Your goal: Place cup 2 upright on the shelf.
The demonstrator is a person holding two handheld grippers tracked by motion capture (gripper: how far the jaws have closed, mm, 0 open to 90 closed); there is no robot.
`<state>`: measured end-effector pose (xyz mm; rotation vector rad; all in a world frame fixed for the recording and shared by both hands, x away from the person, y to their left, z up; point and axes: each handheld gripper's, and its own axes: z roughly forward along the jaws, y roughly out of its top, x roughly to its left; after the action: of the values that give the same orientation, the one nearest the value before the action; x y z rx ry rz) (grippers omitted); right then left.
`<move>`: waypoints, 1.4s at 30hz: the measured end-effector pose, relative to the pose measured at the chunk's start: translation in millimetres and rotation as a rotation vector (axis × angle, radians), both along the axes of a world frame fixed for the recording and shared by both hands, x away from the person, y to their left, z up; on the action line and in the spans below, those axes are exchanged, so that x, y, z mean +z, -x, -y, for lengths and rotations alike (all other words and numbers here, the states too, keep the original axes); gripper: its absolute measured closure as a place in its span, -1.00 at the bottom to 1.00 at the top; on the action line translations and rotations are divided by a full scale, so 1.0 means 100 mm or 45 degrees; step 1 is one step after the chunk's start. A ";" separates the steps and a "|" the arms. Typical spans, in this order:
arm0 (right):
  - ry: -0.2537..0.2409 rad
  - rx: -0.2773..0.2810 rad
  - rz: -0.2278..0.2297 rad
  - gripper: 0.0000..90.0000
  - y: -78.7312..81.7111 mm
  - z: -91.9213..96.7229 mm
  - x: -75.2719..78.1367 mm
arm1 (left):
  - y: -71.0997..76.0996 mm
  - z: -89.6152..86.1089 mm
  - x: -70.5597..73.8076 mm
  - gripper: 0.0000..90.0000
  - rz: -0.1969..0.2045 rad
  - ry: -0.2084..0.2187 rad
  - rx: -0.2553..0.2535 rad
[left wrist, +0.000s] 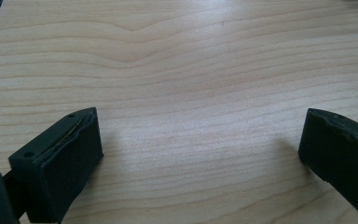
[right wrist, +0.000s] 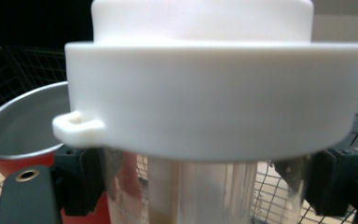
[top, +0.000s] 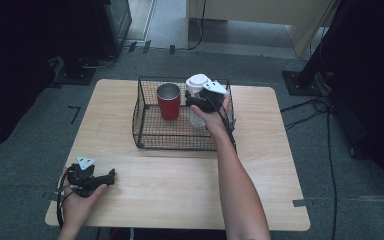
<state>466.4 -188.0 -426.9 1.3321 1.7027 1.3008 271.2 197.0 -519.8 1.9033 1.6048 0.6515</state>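
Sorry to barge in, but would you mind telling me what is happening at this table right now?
A person is working with a handheld gripper in each hand. The right gripper is closed on a clear bottle with a white lid, gripping it just under the lid, inside the black wire basket at the far middle of the wooden table. A red cup with a metal inside stands upright in the basket beside the bottle. The left gripper rests open and empty near the table's front left corner.

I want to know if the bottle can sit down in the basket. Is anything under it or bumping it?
Nothing visible blocks it. The right gripper is shut on the clear bottle just below its white lid, inside the wire basket. The red cup stands beside it, to the left in the high view.
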 end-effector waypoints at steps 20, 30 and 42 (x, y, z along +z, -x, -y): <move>0.071 0.033 -0.073 -0.65 -0.01 -0.01 -0.02 | 0.00 0.00 0.00 -1.00 0.000 0.000 0.000; 0.121 0.102 -0.113 -0.90 0.02 -0.05 0.03 | 0.00 0.00 0.00 -1.00 0.000 0.000 -0.001; 0.151 0.171 -0.091 -1.00 0.07 -0.03 0.04 | 0.00 0.00 0.00 -1.00 0.000 -0.001 -0.001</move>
<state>459.1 -185.2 -422.8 1.2273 1.9161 1.2169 271.3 197.0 -519.8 1.9042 1.6042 0.6515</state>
